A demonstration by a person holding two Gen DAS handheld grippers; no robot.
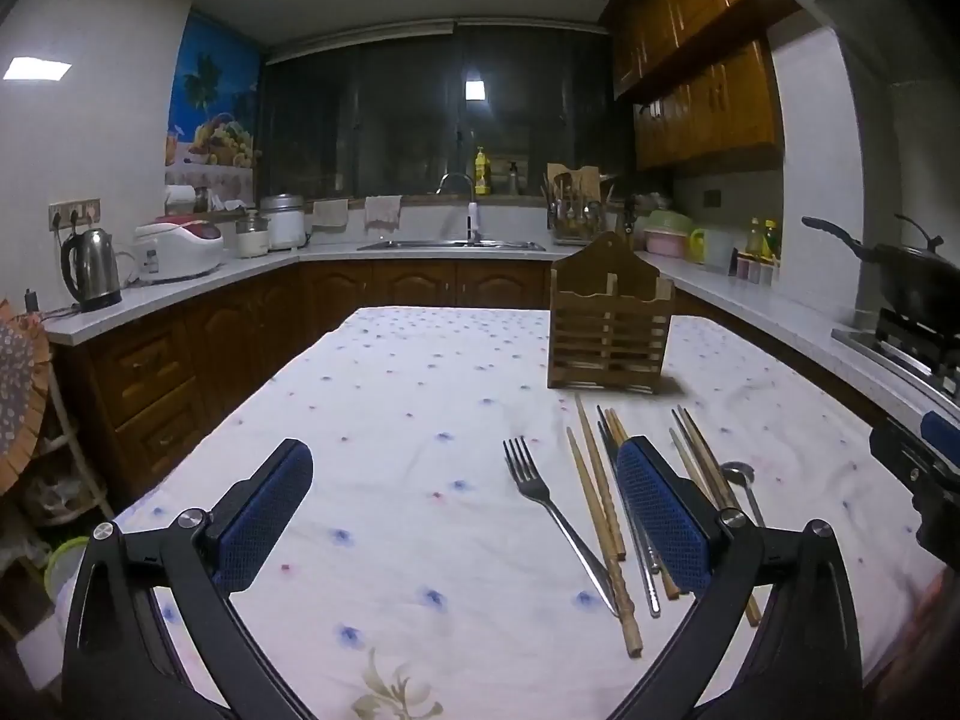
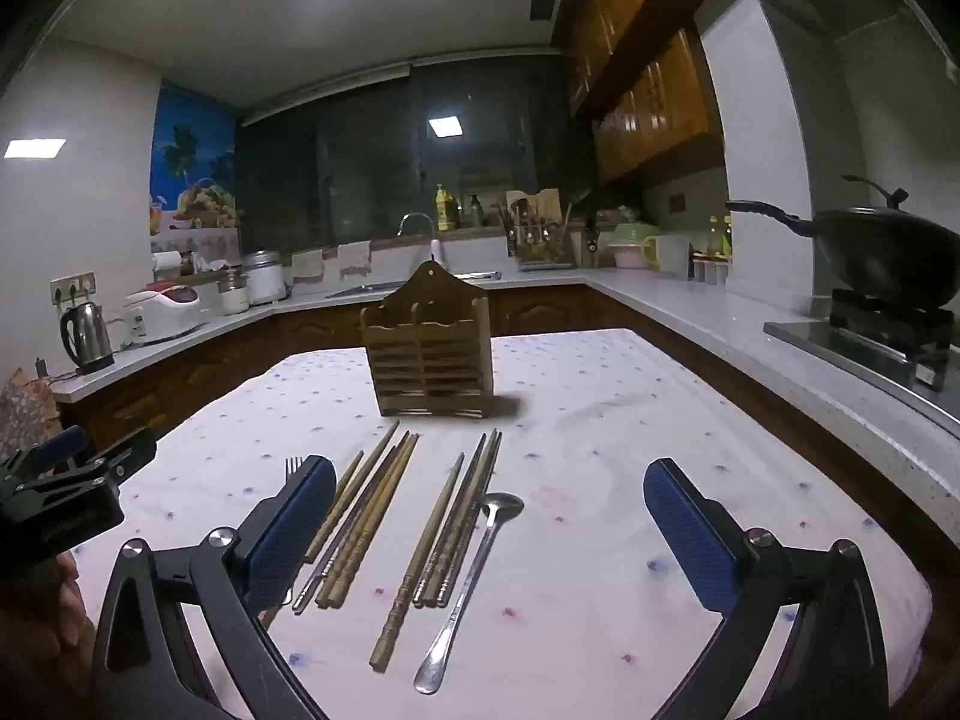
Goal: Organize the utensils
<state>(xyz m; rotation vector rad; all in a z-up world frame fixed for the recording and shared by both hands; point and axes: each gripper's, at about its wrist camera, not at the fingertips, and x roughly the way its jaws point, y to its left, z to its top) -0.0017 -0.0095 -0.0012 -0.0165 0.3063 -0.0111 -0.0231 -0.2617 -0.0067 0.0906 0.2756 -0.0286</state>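
A wooden slatted utensil holder point(image 1: 609, 330) point(image 2: 429, 354) stands upright on the table with the floral cloth point(image 1: 390, 420) point(image 2: 600, 420). In front of it lie several wooden and metal chopsticks point(image 1: 600, 510) point(image 2: 366, 516), a steel fork point(image 1: 543, 498) point(image 2: 293, 467) and a steel spoon point(image 1: 741, 480) point(image 2: 474, 570). My left gripper point(image 1: 465, 504) hovers open over the cloth, left of the utensils, its right finger above the chopsticks. My right gripper point(image 2: 489, 522) is open too, spanning the chopsticks and spoon, nothing between its pads. Each gripper shows at the edge of the other view.
Kitchen counters wrap around the table: a kettle point(image 1: 90, 267) and rice cooker point(image 1: 180, 246) on the left, a sink point(image 1: 450, 243) at the back, a wok on the stove point(image 2: 882, 258) at the right. Bare cloth lies to the right of the spoon.
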